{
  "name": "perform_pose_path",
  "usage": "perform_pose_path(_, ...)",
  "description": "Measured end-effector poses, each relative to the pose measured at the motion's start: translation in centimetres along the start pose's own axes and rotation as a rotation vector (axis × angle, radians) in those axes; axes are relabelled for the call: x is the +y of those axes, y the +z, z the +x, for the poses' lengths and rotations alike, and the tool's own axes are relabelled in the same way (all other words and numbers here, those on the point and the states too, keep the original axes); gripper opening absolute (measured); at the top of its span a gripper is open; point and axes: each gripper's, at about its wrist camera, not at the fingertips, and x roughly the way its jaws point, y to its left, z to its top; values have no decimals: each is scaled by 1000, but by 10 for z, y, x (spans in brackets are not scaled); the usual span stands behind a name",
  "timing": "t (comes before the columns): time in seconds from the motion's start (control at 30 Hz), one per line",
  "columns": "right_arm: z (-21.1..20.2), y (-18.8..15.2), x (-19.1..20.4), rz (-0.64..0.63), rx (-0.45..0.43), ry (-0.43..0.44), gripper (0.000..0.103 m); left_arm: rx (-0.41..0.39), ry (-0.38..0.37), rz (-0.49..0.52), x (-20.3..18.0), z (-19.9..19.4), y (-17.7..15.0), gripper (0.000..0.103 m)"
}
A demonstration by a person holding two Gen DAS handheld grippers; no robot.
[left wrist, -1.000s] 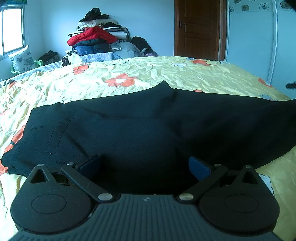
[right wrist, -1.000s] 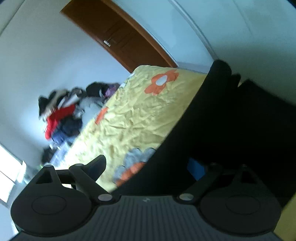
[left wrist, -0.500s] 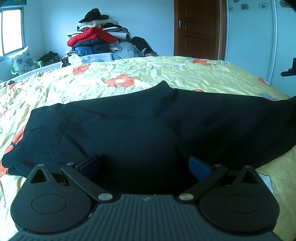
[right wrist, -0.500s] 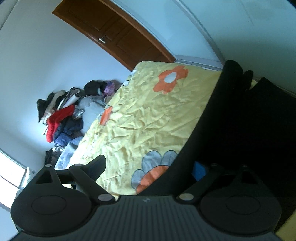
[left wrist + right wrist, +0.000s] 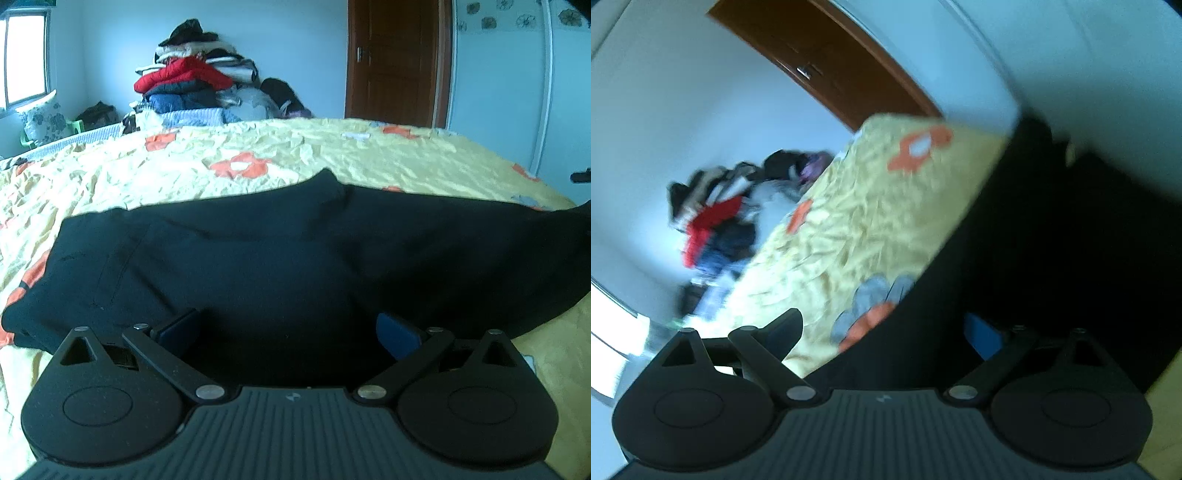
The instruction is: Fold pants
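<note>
Our left gripper (image 5: 288, 328) and right gripper (image 5: 882, 328), jaws apart, face the pants (image 5: 295, 251) near the bed (image 5: 332, 155) edge; soft, limp cloth, best pinched at a hem.

Left tool (image 5: 288, 332) low over black pants (image 5: 295, 258), fingers spread wide, dark cloth between them. Pants lie flat across yellow flowered bed (image 5: 258, 155). Clothes heap (image 5: 195, 85) and brown door (image 5: 395, 62) behind.
</note>
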Motion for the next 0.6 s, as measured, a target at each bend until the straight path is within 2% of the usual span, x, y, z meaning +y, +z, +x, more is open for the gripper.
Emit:
perform_pose_path(0.07,3,3,-3,21,38,36,95,-27,6,29,-2,-5,2,102)
perform_pose_path(0.17,9,15,15,-28,41,85,96,-47,9,77,-10,-5,10,102)
perform_pose_path(0.27,24,36,38,-52,28,86,96,5,0,73,-14,6,15,102)
perform_pose_path(0.33,54,51,55,-119,110,143,100,59,-18,49,-14,15,14,103)
perform_pose_path(0.37,65,55,59,-147,145,161,100,57,-15,41,-14,15,13,103)
perform_pose_path(0.4,68,58,64,-169,136,127,100,46,-12,50,-15,14,12,103)
perform_pose_path(0.43,63,60,67,-194,90,88,100,40,-11,66,-15,13,11,103)
perform_pose_path(0.53,33,60,63,-237,-48,77,100,13,-13,80,-15,14,5,103)
perform_pose_path(0.6,16,56,55,-253,-98,8,100,21,-18,69,-14,15,5,103)
